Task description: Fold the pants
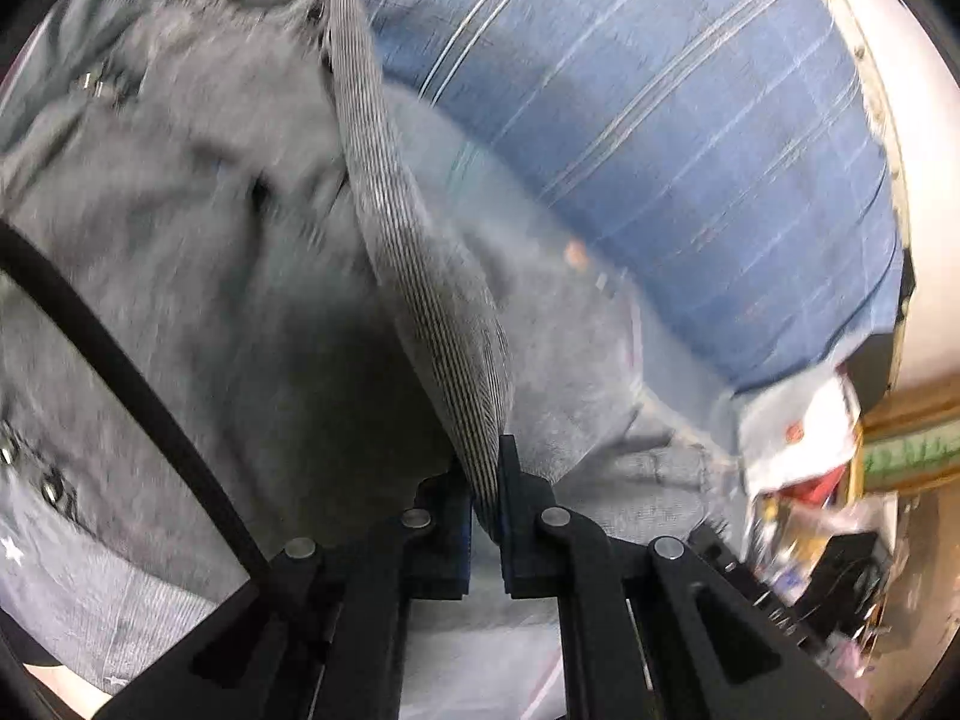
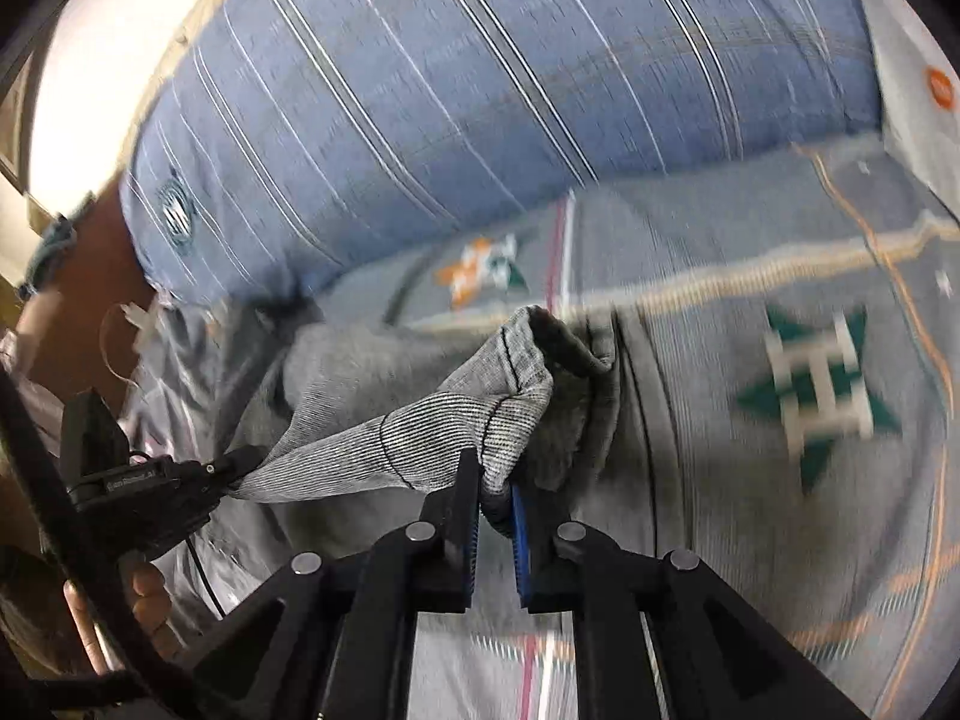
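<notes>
The grey pants (image 1: pixel 198 228) hang in folds over the bed. Their ribbed waistband (image 1: pixel 414 276) runs taut up from my left gripper (image 1: pixel 487 480), which is shut on its edge. In the right wrist view the same ribbed waistband (image 2: pixel 432 426) stretches from my right gripper (image 2: pixel 493 486), shut on one end, to the left gripper (image 2: pixel 231 468) at the far left, shut on the other end. The rest of the pants (image 2: pixel 354 360) sags behind the band. Both views are blurred.
A blue striped pillow (image 2: pixel 456 96) lies behind the pants, also in the left wrist view (image 1: pixel 660 138). A grey patterned bedspread (image 2: pixel 780 396) covers the bed. Cluttered items (image 1: pixel 804 468) sit at the right. A black cable (image 1: pixel 120 372) crosses the left.
</notes>
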